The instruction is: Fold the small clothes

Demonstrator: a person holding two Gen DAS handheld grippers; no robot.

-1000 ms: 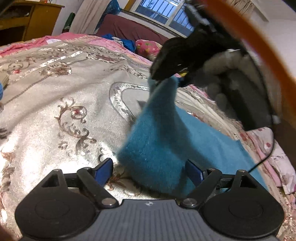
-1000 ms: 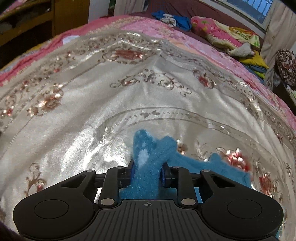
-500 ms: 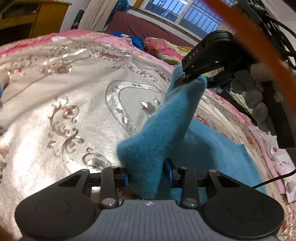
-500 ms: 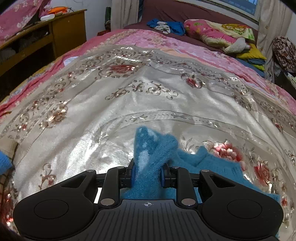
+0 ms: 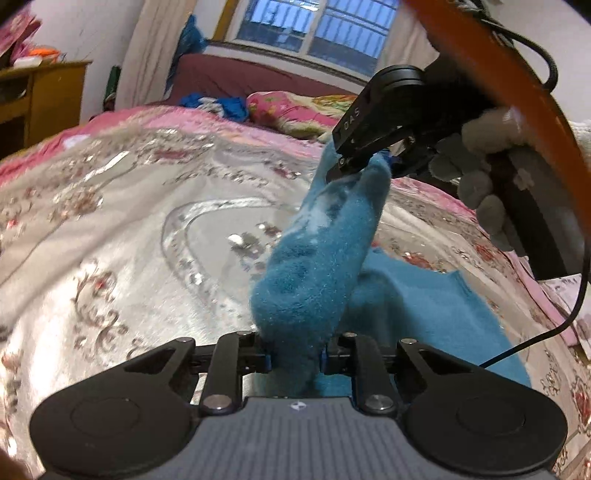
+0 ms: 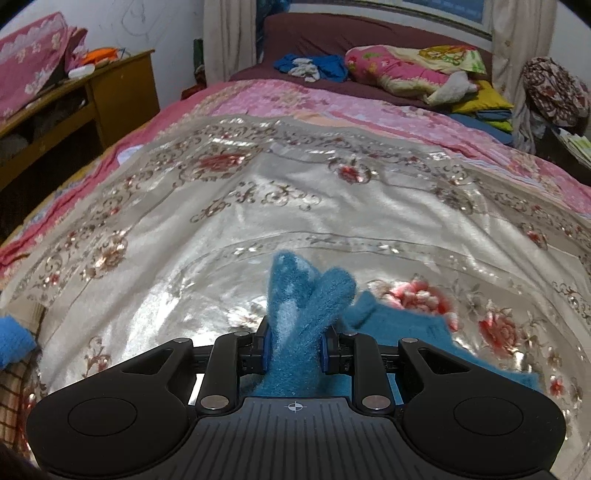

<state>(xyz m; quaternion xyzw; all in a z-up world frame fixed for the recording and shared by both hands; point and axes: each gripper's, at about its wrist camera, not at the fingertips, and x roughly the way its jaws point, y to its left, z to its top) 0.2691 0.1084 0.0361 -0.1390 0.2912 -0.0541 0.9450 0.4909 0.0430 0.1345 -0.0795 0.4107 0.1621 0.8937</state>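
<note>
Two claws each grip the same fuzzy blue garment [image 5: 314,280] above a bed. The left claw [image 5: 295,360] has just been closing, and its blue pads now press on a bunched corner of the cloth at the near edge of its own view. From there the fabric rises in a thick twisted band, up and to the right, to the right claw [image 5: 364,166], which pinches the far end between its black fingers. A grey-gloved hand [image 5: 484,177] holds that claw's handle at the right of the frame, with an orange bar [image 5: 480,48] and a black cable [image 5: 546,332] beside it.

Seen from the right wrist, the right claw [image 6: 295,347] is clamped on a gathered fold of the garment [image 6: 306,306], which sticks up between the pads and shows a pale patch on its left side. The rest of the cloth trails off to the right and lies flat on the silver floral bedspread [image 6: 258,229].

Beyond the silver cover a pink quilt [image 6: 295,99] stretches toward the far end of the bed, where a floral pillow [image 6: 402,70] and a small heap of blue and white clothes [image 6: 310,68] sit. A wooden cabinet [image 6: 110,92] stands at the far left, and a barred window [image 5: 314,29] shows above the dark headboard. Another blue piece [image 6: 13,339] shows at the near left edge.
</note>
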